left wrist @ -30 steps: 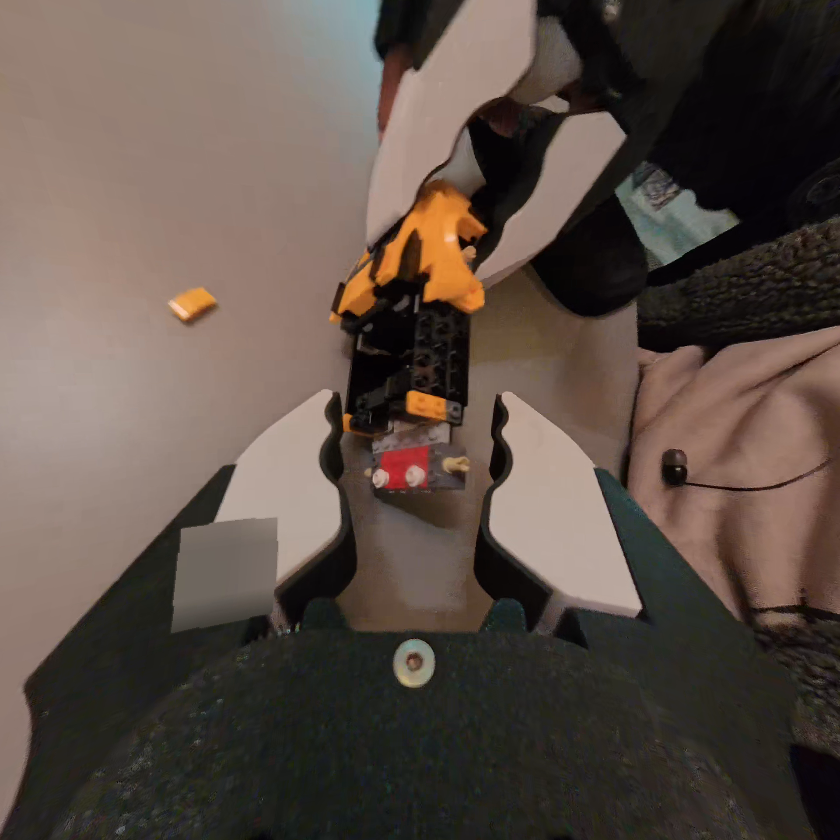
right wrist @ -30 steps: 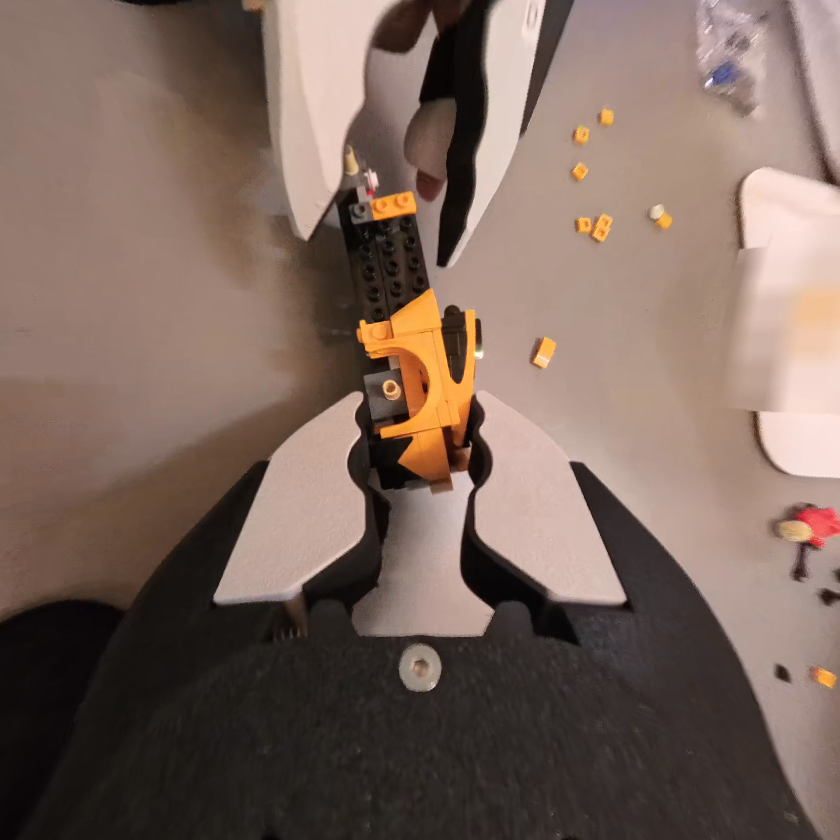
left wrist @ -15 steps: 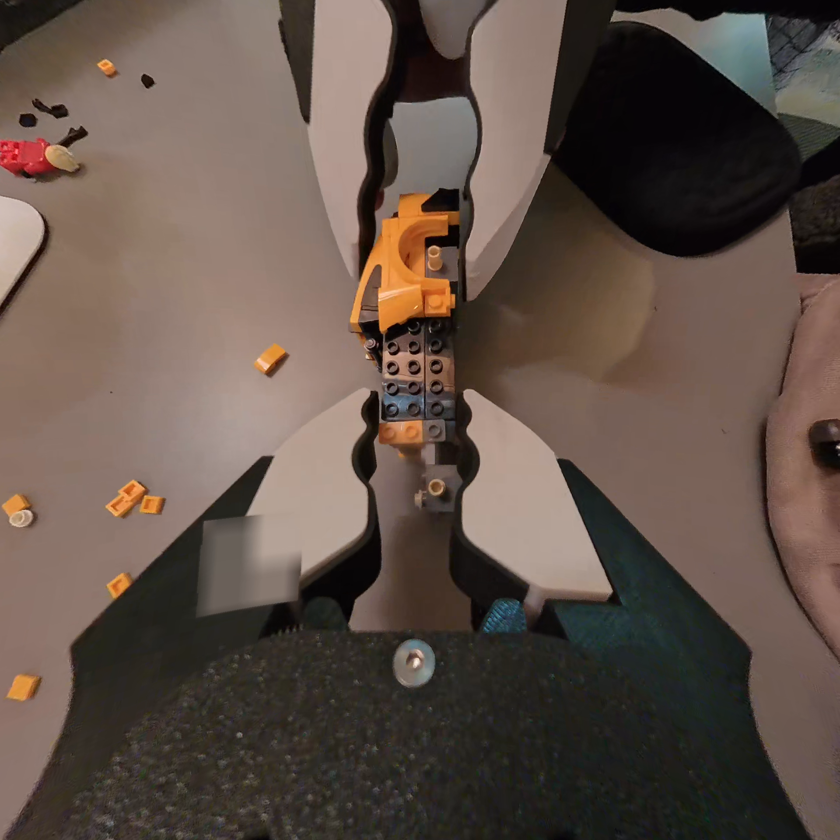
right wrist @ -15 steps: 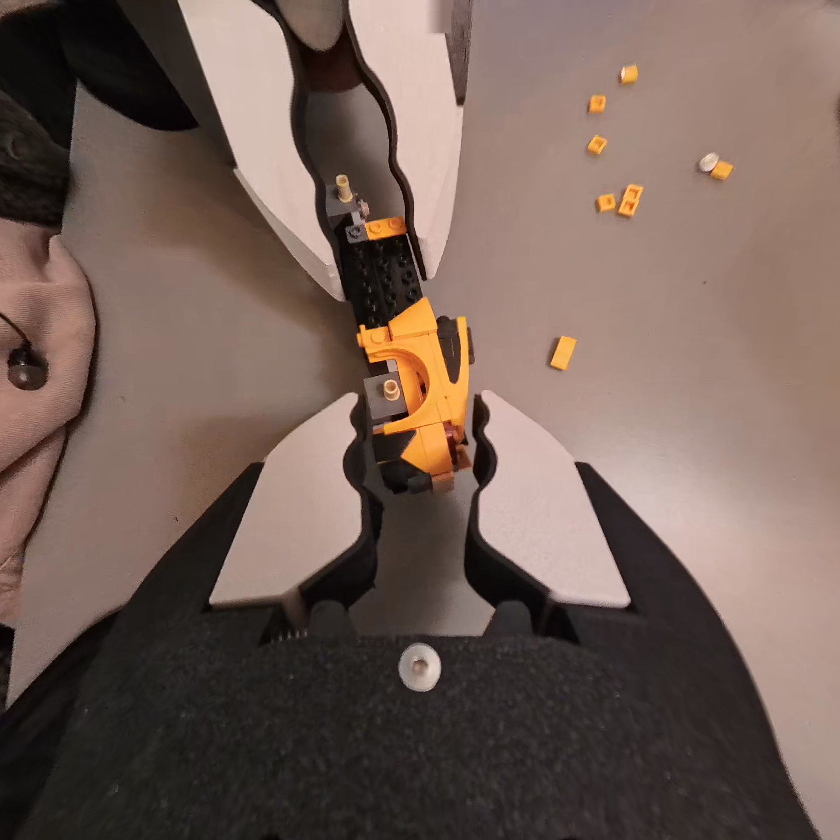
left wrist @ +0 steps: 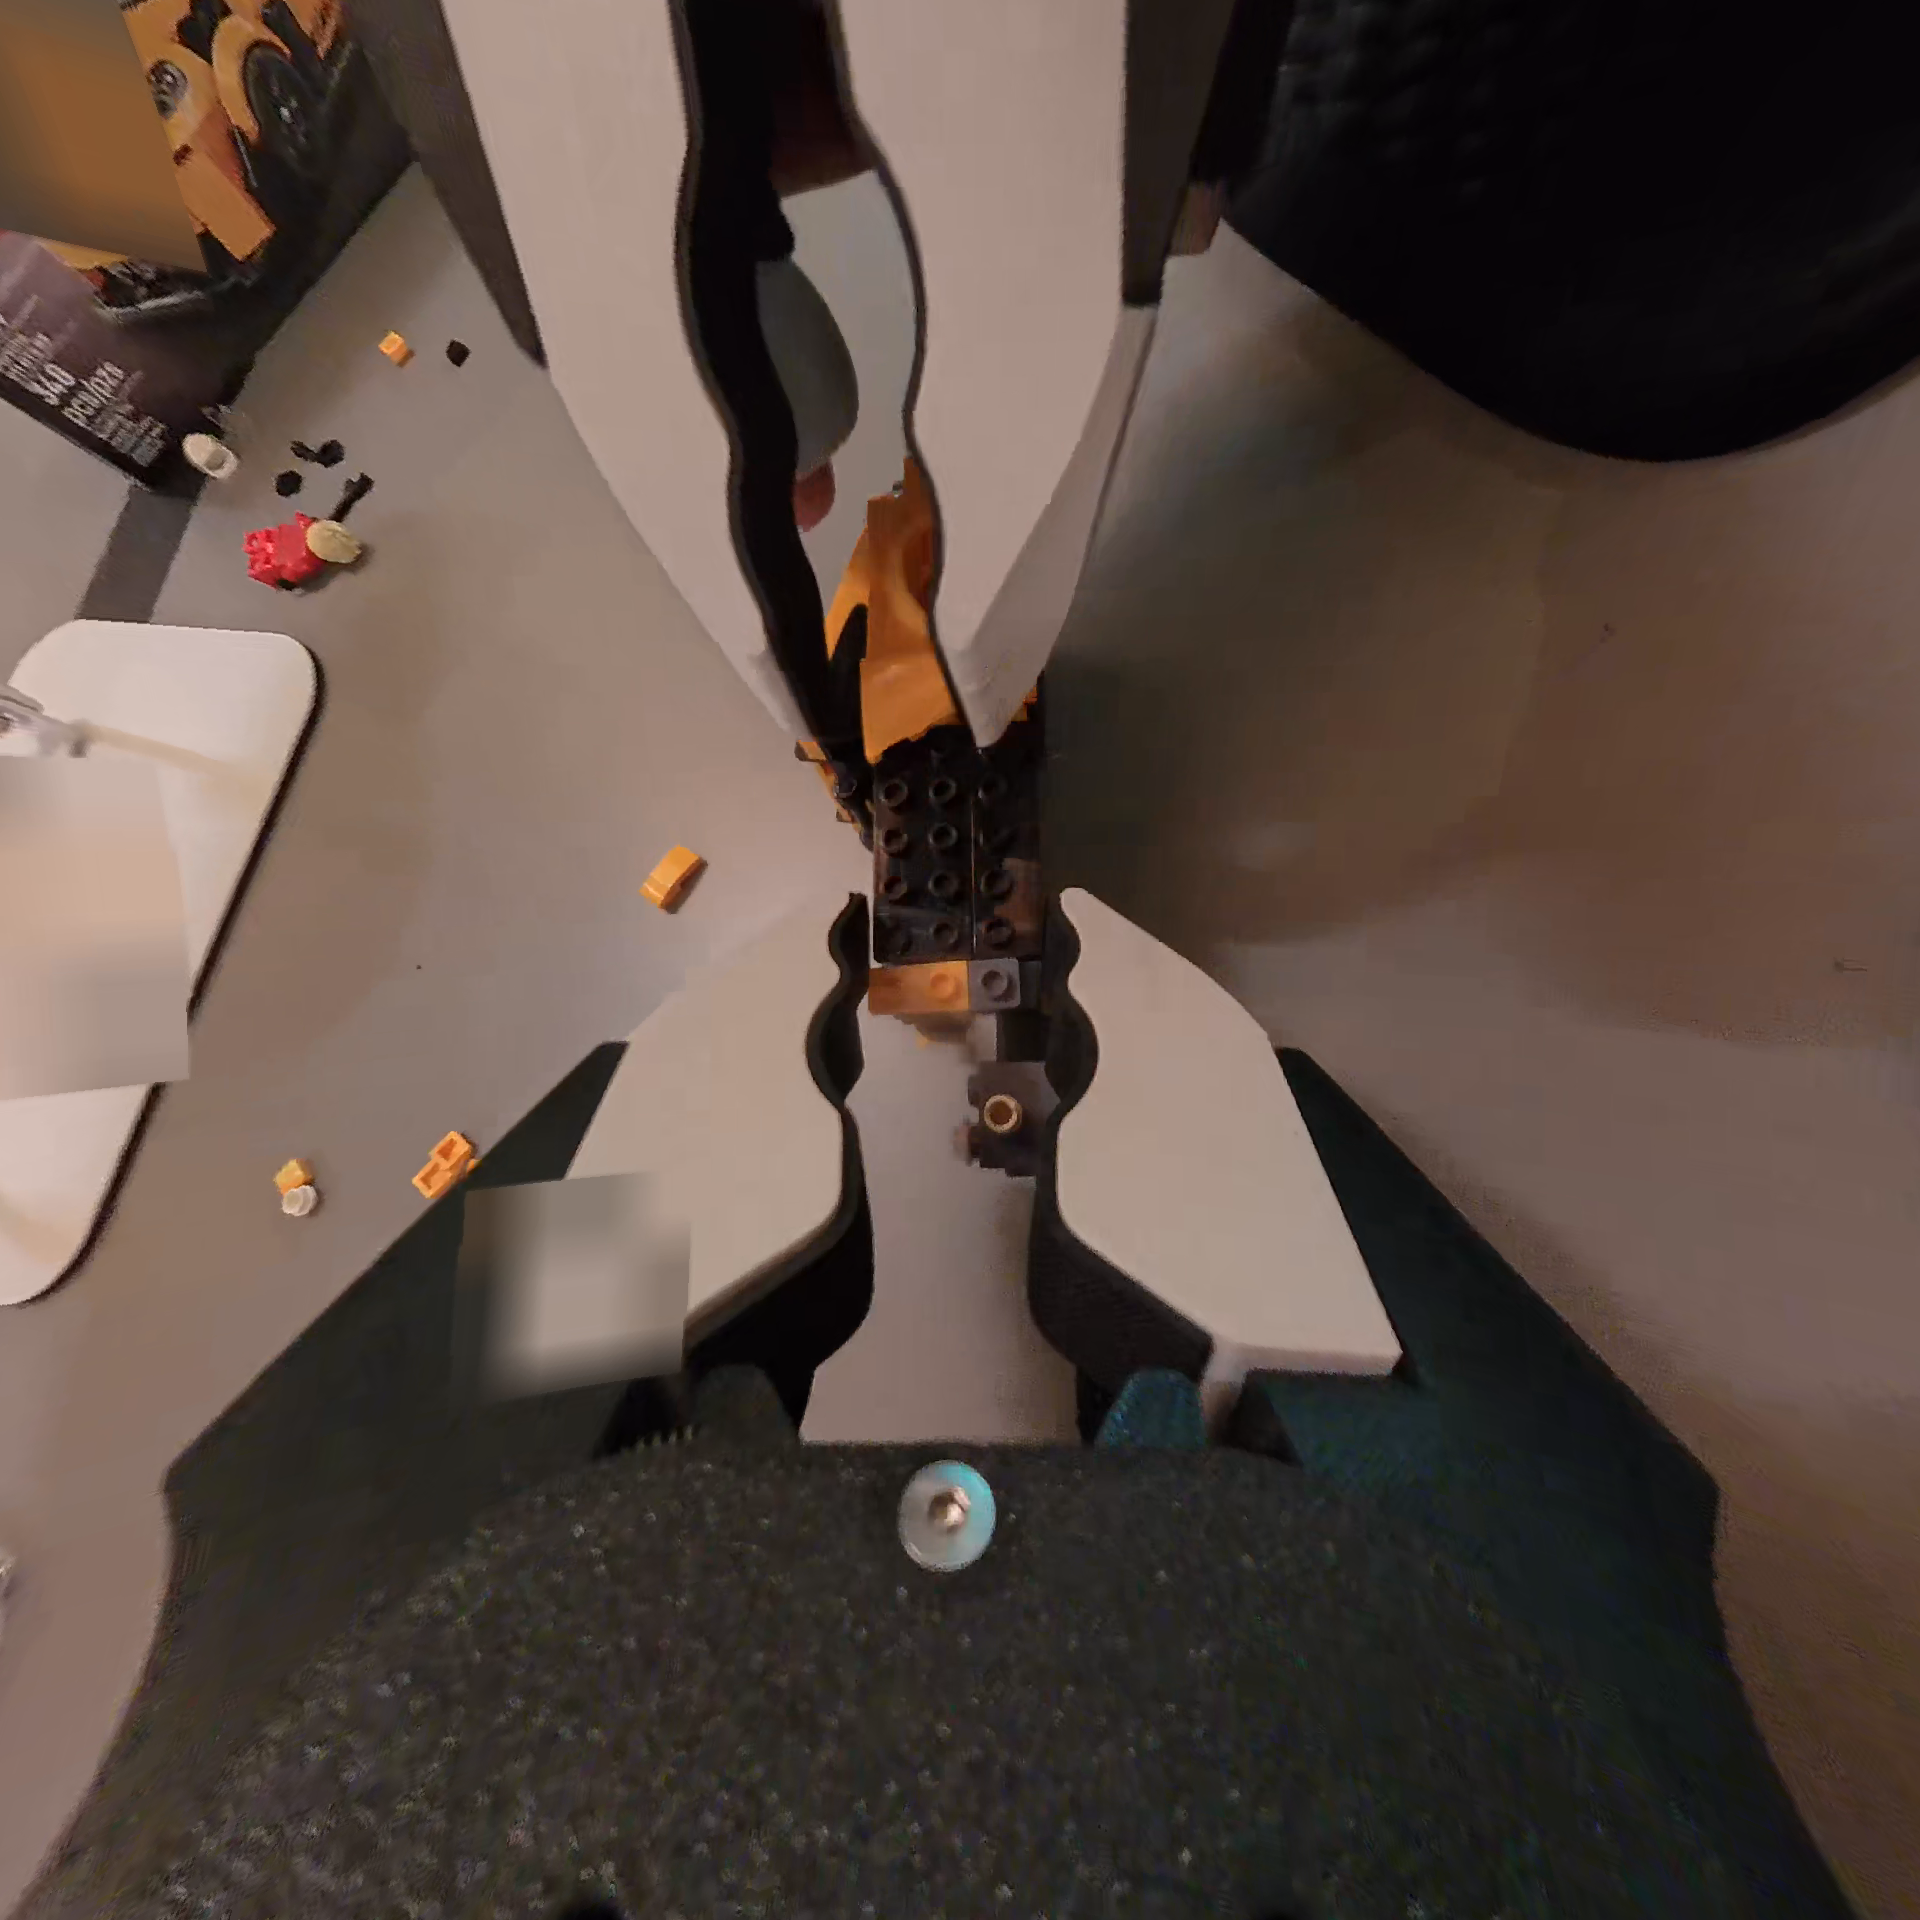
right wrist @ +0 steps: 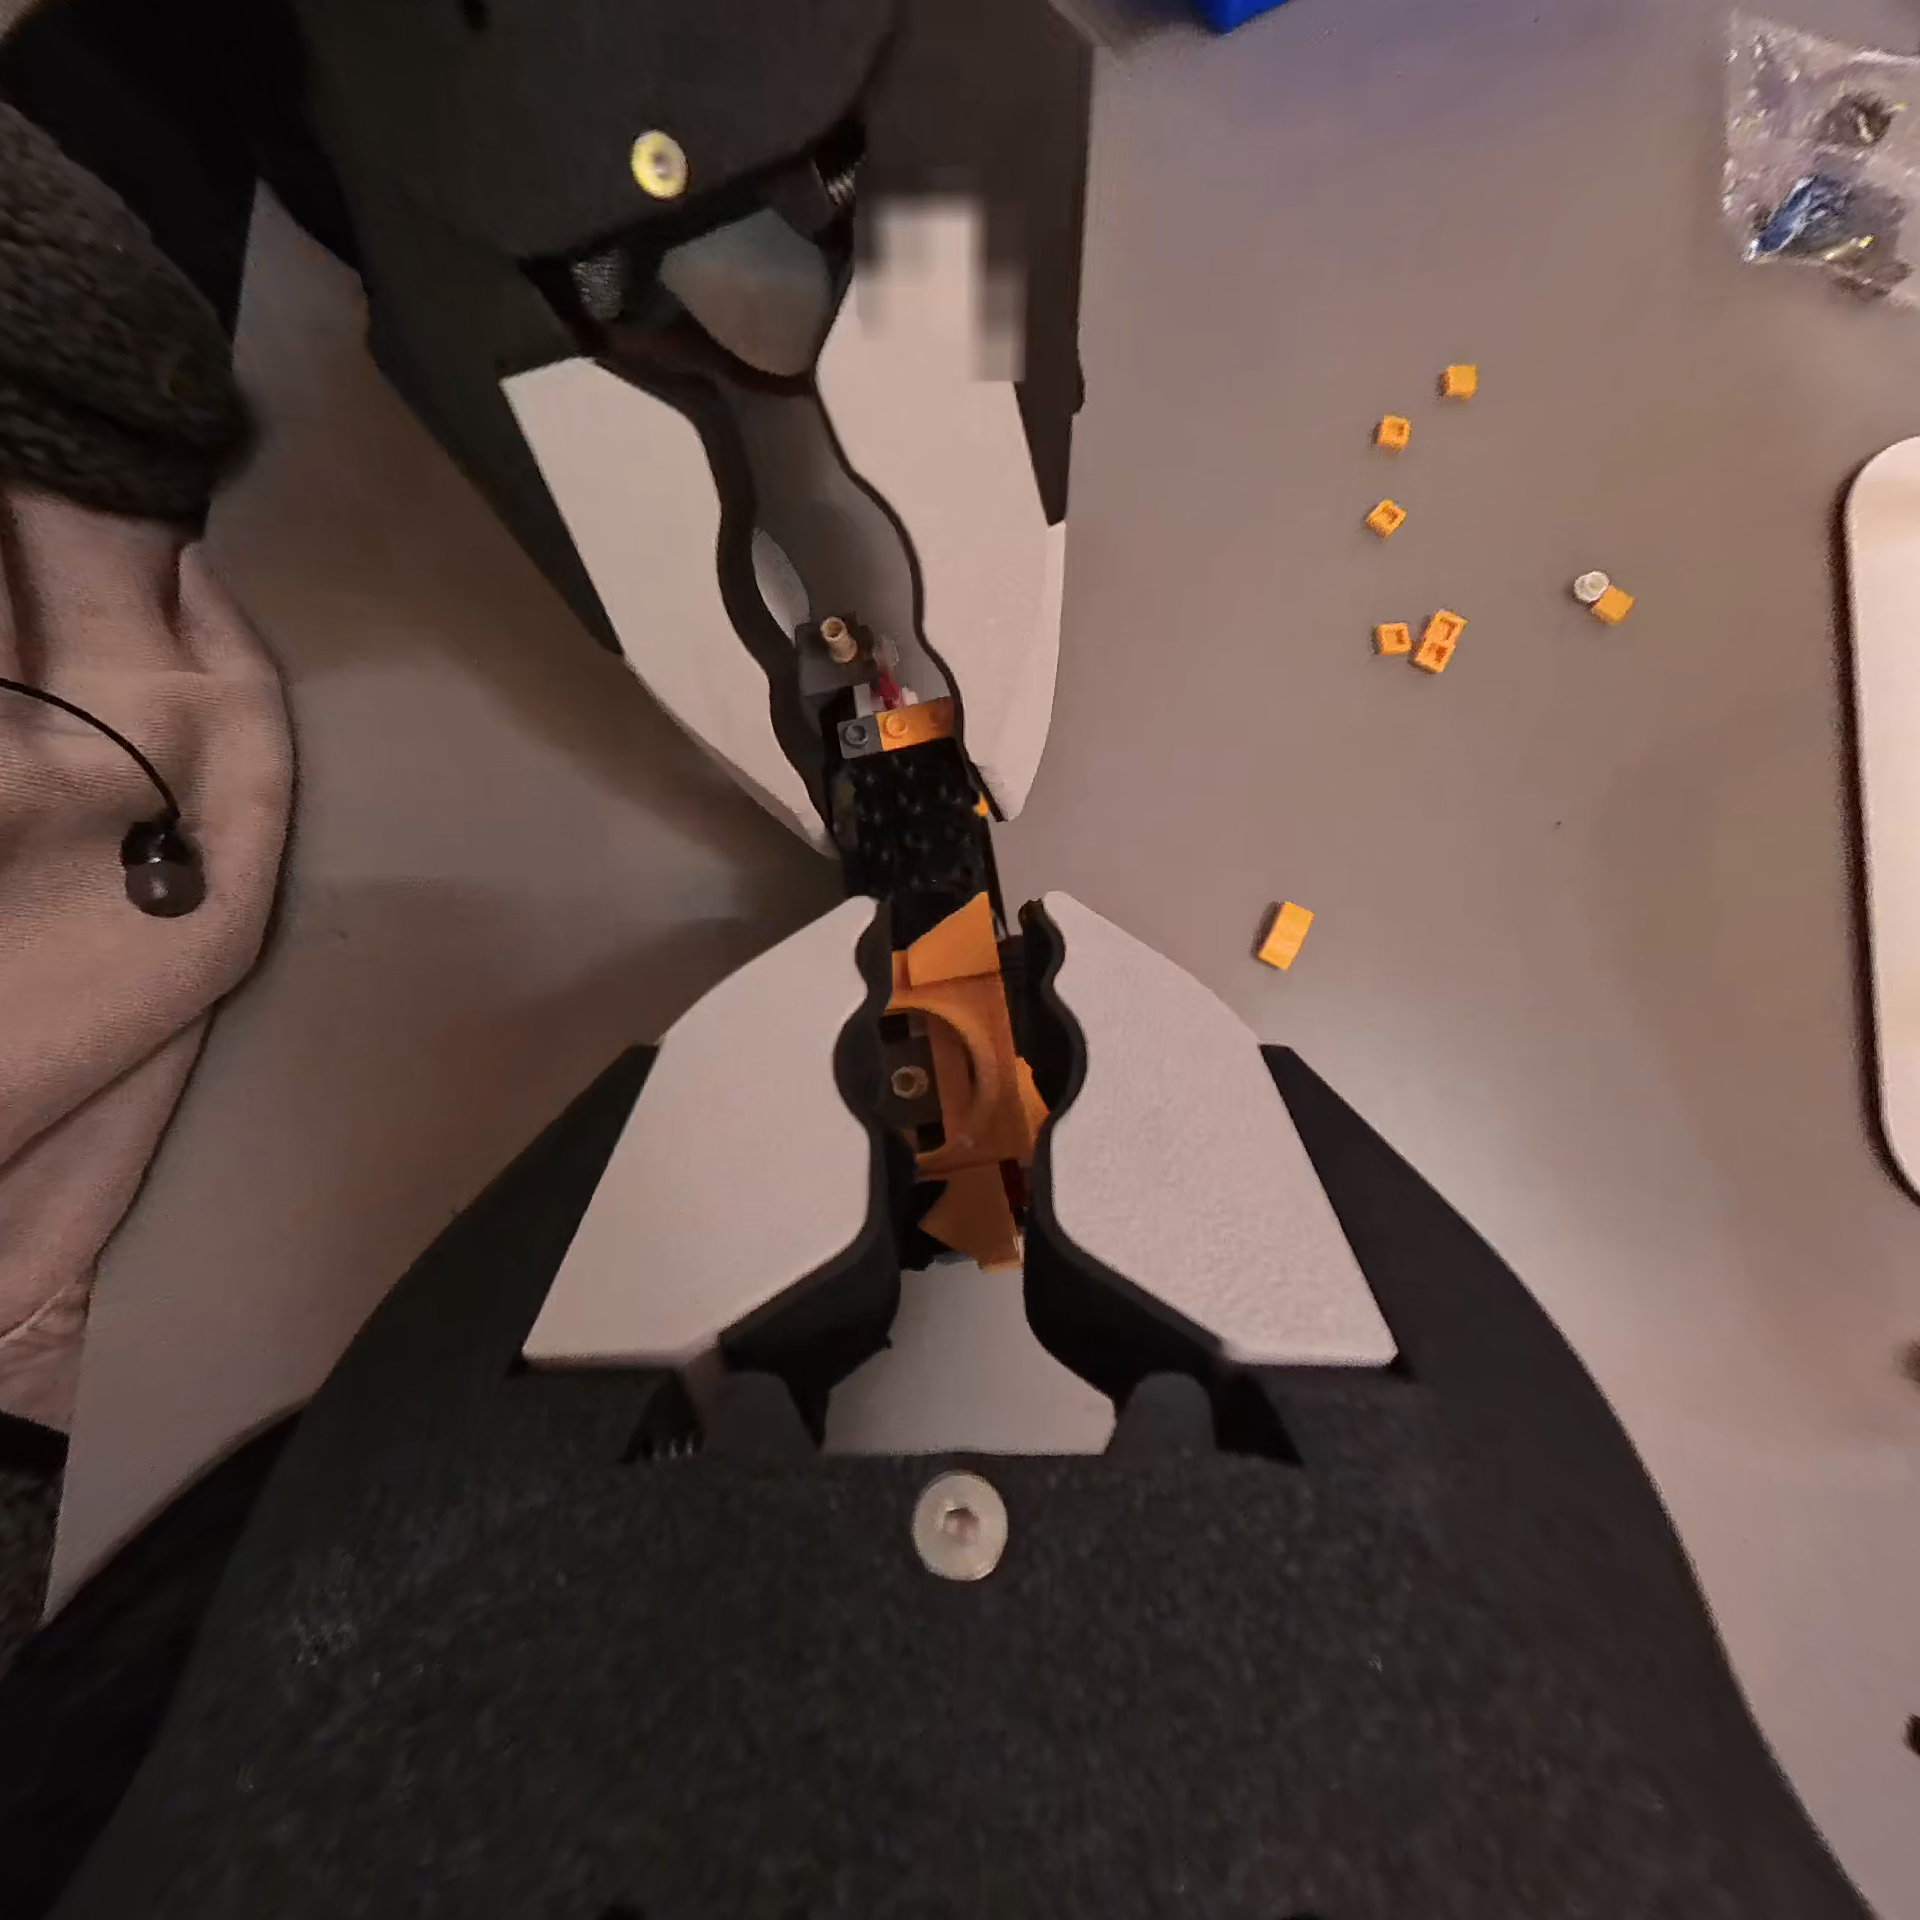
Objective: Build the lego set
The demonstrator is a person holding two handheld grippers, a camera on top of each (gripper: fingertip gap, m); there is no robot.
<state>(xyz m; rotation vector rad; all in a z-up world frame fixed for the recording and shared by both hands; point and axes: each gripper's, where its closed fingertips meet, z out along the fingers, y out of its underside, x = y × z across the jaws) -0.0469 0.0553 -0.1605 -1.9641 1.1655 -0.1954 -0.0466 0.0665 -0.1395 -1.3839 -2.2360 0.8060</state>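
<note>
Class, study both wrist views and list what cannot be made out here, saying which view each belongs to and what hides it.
- Underside of the brick model: left wrist view, hidden because only its studded top faces the camera.
- Model's orange end: right wrist view, its sides covered by the right gripper jaws.
- Box: left wrist view, cut off by the edge and partly blurred.
- Bag contents: right wrist view, too small and blurred.
- Tiny black bits: left wrist view, too small.

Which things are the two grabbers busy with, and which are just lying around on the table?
Busy with:
- brick model, orange and black, gripped at opposite ends by both
- left gripper
- right gripper

Just lying about:
- loose orange bricks
- single orange brick
- red brick piece
- bag of parts
- white board
- printed box
</note>
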